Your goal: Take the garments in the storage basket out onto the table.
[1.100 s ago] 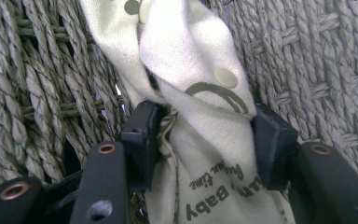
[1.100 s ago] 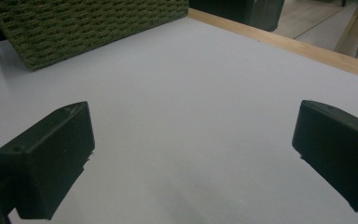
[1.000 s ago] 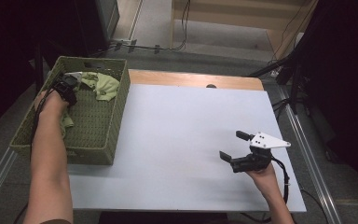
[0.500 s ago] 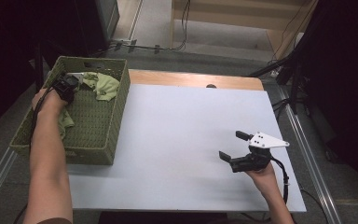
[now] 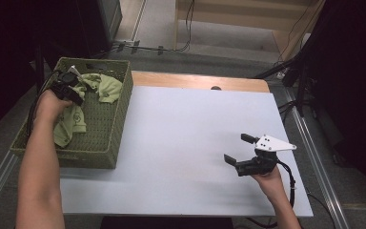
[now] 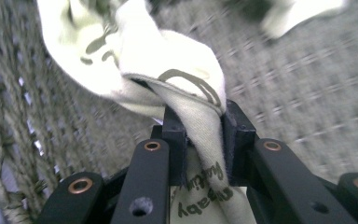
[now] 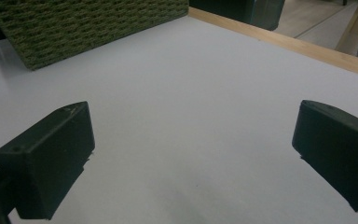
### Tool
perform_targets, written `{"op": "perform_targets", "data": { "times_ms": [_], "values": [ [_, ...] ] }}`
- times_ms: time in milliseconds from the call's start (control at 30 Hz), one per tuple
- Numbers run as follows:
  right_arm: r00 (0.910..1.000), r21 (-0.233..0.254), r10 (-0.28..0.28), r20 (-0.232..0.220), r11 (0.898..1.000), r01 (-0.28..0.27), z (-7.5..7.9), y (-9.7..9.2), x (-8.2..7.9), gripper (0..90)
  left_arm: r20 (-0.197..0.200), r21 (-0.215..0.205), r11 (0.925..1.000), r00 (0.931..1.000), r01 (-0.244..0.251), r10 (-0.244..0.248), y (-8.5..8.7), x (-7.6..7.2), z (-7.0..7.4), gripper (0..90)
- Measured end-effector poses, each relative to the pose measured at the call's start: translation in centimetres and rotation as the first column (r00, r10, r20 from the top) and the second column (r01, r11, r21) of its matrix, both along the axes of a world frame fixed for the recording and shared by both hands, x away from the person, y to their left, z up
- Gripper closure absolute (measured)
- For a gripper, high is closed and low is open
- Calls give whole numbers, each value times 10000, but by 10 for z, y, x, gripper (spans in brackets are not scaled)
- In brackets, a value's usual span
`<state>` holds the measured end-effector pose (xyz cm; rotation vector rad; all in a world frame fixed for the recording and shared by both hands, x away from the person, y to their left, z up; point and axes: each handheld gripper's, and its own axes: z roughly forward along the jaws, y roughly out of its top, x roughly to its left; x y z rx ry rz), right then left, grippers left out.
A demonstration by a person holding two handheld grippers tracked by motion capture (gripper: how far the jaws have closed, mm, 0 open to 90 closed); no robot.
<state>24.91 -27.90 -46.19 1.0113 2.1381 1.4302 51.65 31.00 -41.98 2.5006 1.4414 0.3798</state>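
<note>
Left gripper (image 6: 200, 135) clenched on a pale green cloth (image 6: 177, 79) inside the woven basket (image 5: 116, 129).

I see the cloth pinched between its jaws, bunched above the basket floor; my right gripper (image 5: 240, 150) rests released over the white table (image 5: 181, 143), well apart.

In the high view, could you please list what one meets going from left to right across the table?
Left gripper clamped on the pale green cloth → woven basket → bare white tabletop → right gripper.
</note>
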Motion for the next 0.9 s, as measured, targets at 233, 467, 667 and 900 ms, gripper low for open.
{"op": "perform_targets", "data": {
  "times_ms": [233,467,667,900],
  "values": [
    [10000,106,44,39,9999,-45,0,-1,0,0,644,-90,9943,9924,1060,-1052,-13,-13,10,755],
    [10000,137,56,58,9999,-57,1,-1,0,0,1343,-247,9784,9705,2054,-2003,-26,-27,27,756],
    [10000,180,70,53,9998,-71,1,-1,-1,0,2010,-426,9571,9408,2866,-2728,-43,-41,43,756],
    [9999,303,103,120,9995,-107,3,-2,-1,0,2791,-765,9339,9067,3492,-3162,-57,-54,64,755]
  ]
}}
